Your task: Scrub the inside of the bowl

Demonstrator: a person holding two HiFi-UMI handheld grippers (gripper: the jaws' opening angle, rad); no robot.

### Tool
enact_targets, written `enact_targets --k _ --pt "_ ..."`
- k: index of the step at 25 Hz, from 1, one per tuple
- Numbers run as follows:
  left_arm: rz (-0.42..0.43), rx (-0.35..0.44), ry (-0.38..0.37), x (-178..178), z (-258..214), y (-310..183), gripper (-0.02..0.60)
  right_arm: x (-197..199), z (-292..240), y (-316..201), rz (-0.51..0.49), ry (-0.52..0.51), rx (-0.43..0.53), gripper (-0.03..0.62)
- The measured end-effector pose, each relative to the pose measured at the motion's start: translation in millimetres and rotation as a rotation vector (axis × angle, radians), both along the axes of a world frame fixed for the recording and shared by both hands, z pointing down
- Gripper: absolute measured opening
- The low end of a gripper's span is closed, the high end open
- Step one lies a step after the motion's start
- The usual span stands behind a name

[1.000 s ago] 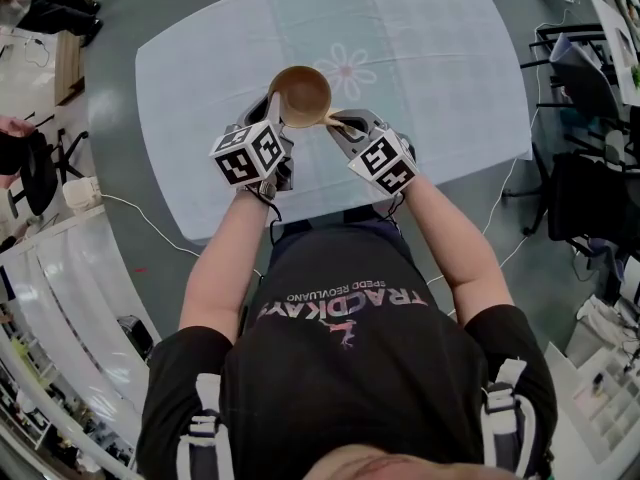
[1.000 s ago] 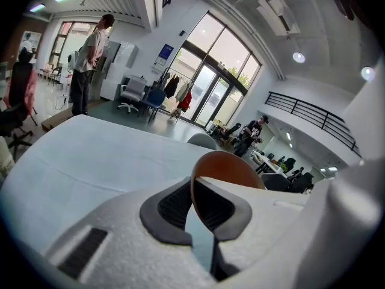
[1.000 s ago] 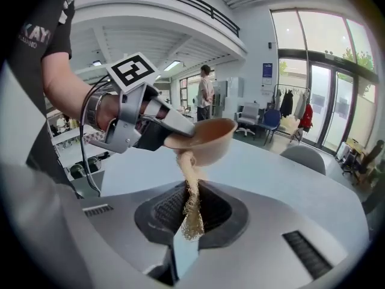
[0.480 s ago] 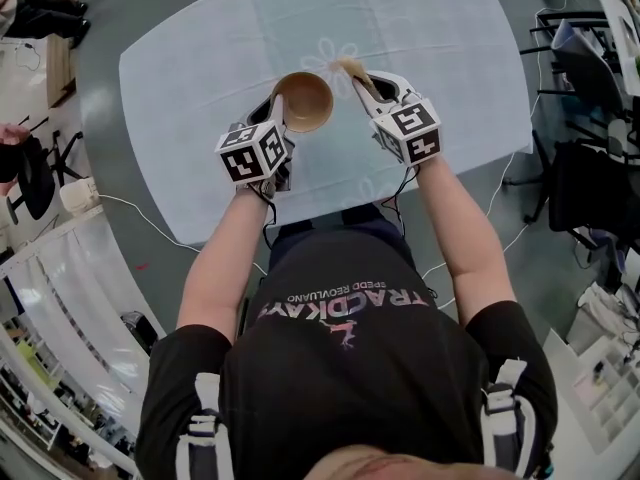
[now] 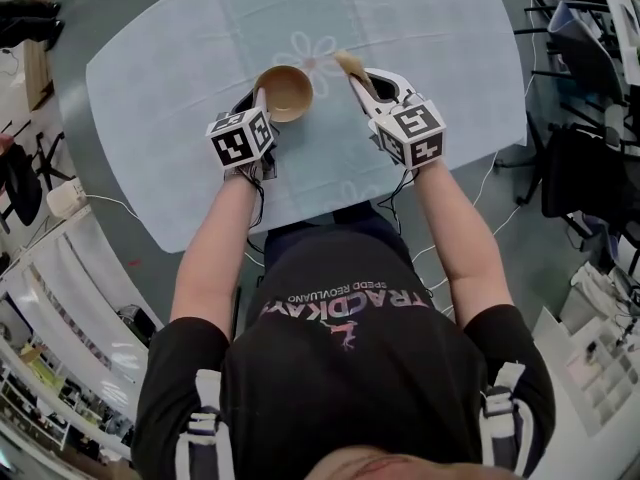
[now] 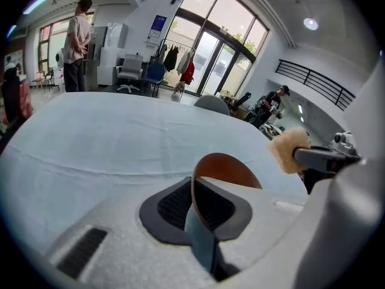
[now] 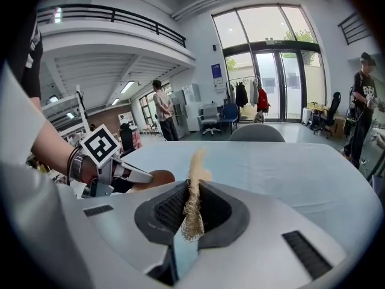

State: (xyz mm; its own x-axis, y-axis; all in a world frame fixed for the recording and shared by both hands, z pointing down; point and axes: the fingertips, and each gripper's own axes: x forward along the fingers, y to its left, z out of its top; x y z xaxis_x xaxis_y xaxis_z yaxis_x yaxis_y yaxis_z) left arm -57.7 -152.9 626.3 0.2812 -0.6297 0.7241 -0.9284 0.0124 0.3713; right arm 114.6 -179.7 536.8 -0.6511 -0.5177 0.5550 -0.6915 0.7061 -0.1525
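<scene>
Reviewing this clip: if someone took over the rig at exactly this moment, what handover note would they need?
Left tongs: shut on the rim of the wooden bowl, low over the table. I cannot tell whether the bowl rests on it.
Right tongs: shut on the tan scrubbing pad, held beside the bowl and apart from it.
Done: both things are gripped; the pad is outside the bowl.
Left: bring the pad into the bowl and scrub the inside, probably with the left tongs steadying the rim.
</scene>
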Motion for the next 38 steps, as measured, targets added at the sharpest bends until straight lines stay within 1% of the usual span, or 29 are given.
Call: enact_targets --k 5,8,11,12,13,14,18,19,21,23,28,31,34,38 --pt "-0.015 -0.023 -0.002 2 15 -3 0.026 7 9 -8 0.008 -0.007 -0.017 0.032" --pt "-0.017 -0.019 0.007 2 16 -2 0.026 7 11 -11 0.007 -0.007 -0.021 0.032" --pt "0.009 0.005 0.009 5 14 -2 0.031 5 11 -13 0.007 -0.009 -0.023 0.032" --pt "0.018 0.016 0.010 5 13 -2 0.063 5 10 -13 0.008 -0.011 -0.023 0.032" --pt "0.023 0.025 0.011 5 11 -2 0.113 3 9 -13 0.009 -0.013 -0.023 0.032" --pt "0.024 0.032 0.010 4 8 -2 0.124 2 8 -13 0.011 -0.015 -0.022 0.032" --pt "0.018 0.071 0.012 -7 -11 2 0.123 -5 -3 -10 0.030 -0.037 -0.015 0.032" --pt "0.024 0.088 0.010 -10 -18 4 0.117 -7 -7 -9 0.038 -0.047 -0.011 0.032" --pt "0.039 0.138 -0.005 -19 -37 10 0.083 -12 -15 -6 0.060 -0.069 -0.002 0.032" --pt "0.062 0.211 -0.032 -28 -60 18 0.037 -18 -27 0 0.086 -0.099 0.008 0.032" --pt "0.143 0.431 -0.112 -48 -139 39 0.026 -38 -76 21 0.134 -0.170 0.082 0.032" --pt "0.201 0.534 -0.152 -56 -177 55 0.023 -52 -105 37 0.152 -0.187 0.133 0.032" --pt "0.250 0.600 -0.157 -57 -203 73 0.023 -62 -131 56 0.155 -0.185 0.186 0.032" --pt "0.255 0.640 -0.114 -65 -224 96 0.021 -79 -159 85 0.161 -0.193 0.241 0.032"
